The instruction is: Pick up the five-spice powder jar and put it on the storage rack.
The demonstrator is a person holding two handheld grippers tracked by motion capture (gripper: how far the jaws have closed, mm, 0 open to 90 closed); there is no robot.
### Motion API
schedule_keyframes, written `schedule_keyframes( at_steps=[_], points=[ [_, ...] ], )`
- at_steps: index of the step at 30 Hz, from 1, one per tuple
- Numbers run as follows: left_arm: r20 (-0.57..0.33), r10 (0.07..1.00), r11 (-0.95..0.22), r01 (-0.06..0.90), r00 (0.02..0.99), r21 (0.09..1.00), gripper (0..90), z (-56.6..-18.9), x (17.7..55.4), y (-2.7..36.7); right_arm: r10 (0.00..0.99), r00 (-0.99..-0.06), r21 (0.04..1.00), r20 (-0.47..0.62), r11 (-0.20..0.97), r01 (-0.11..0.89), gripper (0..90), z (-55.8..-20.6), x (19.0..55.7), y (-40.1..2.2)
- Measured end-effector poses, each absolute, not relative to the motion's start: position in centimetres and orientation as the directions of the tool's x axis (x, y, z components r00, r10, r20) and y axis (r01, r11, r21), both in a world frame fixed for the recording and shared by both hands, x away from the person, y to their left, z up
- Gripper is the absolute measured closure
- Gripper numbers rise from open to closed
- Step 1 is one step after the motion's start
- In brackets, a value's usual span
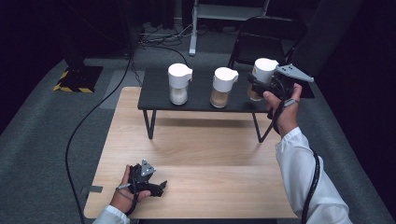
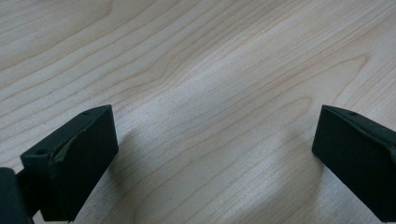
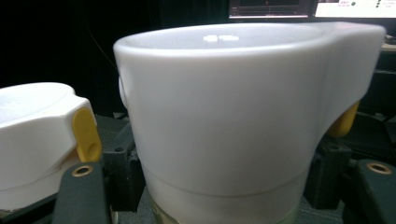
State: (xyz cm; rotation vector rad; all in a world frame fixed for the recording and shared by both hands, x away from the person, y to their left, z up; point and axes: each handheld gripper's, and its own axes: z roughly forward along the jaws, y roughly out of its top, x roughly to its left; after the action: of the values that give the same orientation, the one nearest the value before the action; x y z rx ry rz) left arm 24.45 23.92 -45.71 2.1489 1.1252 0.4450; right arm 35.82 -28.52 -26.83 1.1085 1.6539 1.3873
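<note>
Here, three white-lidded jars stand in a row on a small black shelf [image 1: 196,103] across the upper middle of the high view. The left jar [image 1: 179,84] holds something white, the middle jar [image 1: 222,87] a tan fill. The right jar [image 1: 261,78], at the shelf's right end and close to its edge, holds a tan fill low down; the right gripper [image 1: 256,87] is clamped around it, and in the right gripper view its white lid [image 3: 233,107] sits between the black jaws, with the middle jar's lid at lower left. The left gripper [image 1: 156,186] rests at the lower left of the wooden table [image 1: 210,154], jaws spread wide with nothing between them. Bare wood lies open between the shelf and the table's near edge. A black chair [image 1: 266,37] stands behind the shelf.
</note>
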Motion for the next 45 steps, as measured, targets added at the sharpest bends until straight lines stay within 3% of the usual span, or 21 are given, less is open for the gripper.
schedule_keyframes(
  at_steps=[45],
  points=[
    [-0.005,0.821,-0.409,0.595,0.571,0.692,0.2,-45.7,24.4,23.9,0.930,-0.366,0.981,0.037,0.036,0.189,29.1,-30.1,36.8,-28.9]
  ],
)
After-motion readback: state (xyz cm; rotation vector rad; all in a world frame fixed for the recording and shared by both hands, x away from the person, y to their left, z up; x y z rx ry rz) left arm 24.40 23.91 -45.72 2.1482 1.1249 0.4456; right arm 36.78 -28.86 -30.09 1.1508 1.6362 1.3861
